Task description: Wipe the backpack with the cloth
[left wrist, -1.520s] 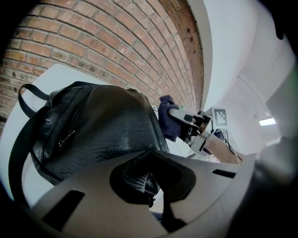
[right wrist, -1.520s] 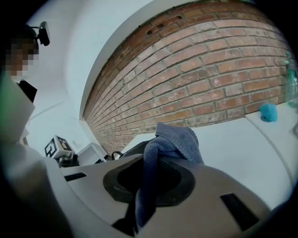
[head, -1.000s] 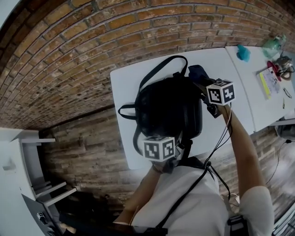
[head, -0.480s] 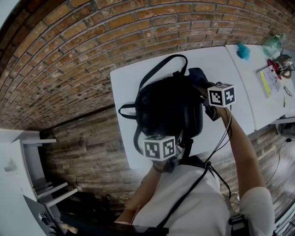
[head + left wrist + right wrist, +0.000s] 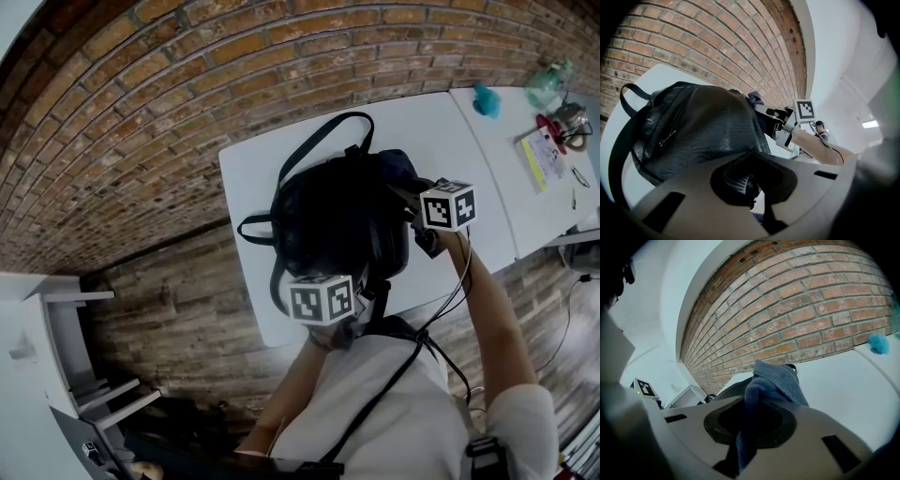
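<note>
A black leather backpack lies flat on a white table, straps toward the brick wall. My left gripper is at the bag's near end, shut on a dark mesh part of the backpack. My right gripper is at the bag's right side, shut on a blue-grey cloth. The cloth bunches out of the jaws and rests against the bag's upper right edge. From the left gripper view, the right gripper presses the cloth against the bag's far side.
A brick wall runs behind the table. A second white table to the right carries a teal object, a bottle and papers. A white shelf unit stands at the left.
My right gripper has slid the cloth a little toward me along the backpack's right side. The left gripper keeps its hold at the bag's near end.
</note>
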The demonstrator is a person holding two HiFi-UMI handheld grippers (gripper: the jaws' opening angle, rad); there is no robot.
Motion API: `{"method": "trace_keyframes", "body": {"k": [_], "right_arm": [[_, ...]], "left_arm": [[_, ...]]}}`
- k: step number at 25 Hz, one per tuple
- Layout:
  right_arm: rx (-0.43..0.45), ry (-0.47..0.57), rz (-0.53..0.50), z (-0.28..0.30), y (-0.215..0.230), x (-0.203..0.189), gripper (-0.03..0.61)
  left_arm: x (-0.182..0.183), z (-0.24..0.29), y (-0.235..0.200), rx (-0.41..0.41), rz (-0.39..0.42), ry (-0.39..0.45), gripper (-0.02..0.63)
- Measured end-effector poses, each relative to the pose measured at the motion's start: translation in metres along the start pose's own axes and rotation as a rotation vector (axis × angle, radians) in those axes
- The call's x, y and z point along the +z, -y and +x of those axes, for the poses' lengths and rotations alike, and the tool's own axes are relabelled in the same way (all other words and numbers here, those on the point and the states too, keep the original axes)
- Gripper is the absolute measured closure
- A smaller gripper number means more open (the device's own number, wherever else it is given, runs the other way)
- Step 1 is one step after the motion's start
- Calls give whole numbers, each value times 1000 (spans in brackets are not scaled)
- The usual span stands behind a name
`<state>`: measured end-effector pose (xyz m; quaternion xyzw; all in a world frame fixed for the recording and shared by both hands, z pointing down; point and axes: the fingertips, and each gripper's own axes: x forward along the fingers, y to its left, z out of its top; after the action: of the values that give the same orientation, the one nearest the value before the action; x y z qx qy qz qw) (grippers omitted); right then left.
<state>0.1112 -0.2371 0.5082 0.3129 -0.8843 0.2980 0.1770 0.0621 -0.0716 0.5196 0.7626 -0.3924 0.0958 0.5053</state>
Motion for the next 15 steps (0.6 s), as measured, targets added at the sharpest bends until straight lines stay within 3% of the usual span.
{"method": "trace_keyframes", "body": {"k": [15], "right_arm": [[47, -15, 33, -31, -33, -41, 532]], "left_arm": [[-1, 1, -1, -4, 1, -1, 612]]}}
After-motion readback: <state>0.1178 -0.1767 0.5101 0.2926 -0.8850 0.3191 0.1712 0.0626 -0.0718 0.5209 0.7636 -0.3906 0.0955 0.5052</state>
